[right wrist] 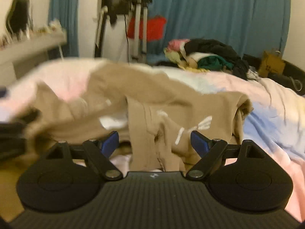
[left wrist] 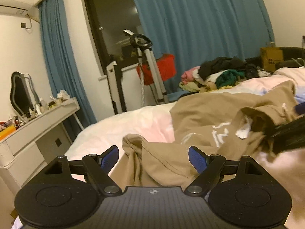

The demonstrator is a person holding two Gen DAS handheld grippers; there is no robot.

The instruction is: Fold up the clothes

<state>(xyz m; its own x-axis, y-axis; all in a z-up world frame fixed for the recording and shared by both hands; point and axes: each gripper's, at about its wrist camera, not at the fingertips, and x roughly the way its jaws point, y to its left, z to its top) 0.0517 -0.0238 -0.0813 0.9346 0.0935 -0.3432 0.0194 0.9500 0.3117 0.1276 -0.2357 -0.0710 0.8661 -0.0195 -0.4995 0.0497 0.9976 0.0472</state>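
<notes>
Tan garment, printed with white marks, lies rumpled on the bed straight ahead of both of our claws, its length running roughly left to right across both views. Our left claw is spread wide with nothing gripped, a loose fold of the cloth lying between and just beyond its blue pads. Our right claw is equally wide and grips nothing, though a bunched ridge of cloth sits in its gap, so we judge the right nearer to a hold.
</notes>
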